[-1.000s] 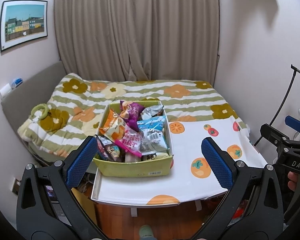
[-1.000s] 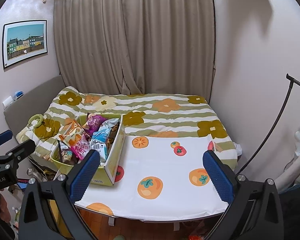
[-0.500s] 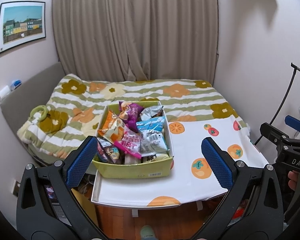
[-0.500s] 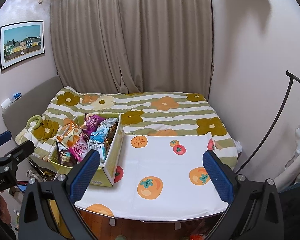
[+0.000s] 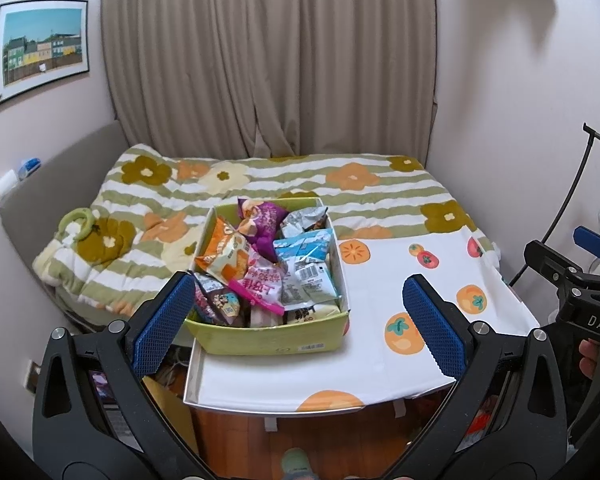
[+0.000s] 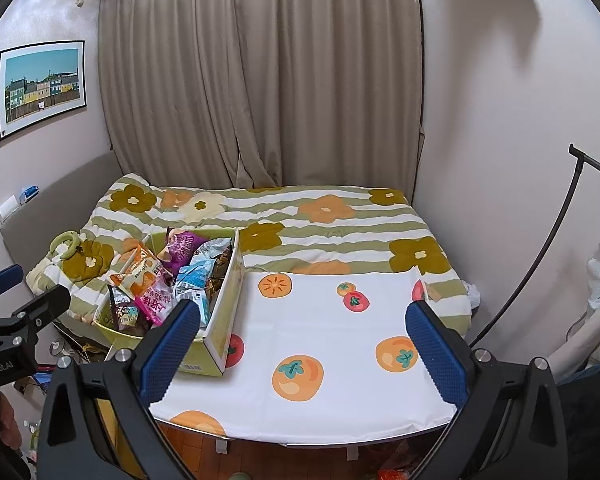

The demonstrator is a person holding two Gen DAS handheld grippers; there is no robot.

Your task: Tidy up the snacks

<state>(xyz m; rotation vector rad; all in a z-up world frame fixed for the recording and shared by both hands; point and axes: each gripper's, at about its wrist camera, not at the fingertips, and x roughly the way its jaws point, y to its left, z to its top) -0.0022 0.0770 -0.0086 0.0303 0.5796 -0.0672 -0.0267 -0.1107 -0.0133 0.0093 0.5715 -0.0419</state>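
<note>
Both grippers hung empty with fingers wide apart, the yellow-green cardboard box (image 5: 260, 338) of foil snack bags (image 5: 300, 276) on the fruit-print table's (image 5: 380, 320) left end, long axis running away, dead ahead of the left gripper (image 5: 296, 312), off-left of the right gripper (image 6: 300, 332).

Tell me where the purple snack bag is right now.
The purple snack bag lies at the far end of the green box, between the orange bag and a silver packet.

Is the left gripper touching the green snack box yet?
Apart. The right wrist view shows the left gripper off to the box's side, open and empty, with a clear gap.
</note>
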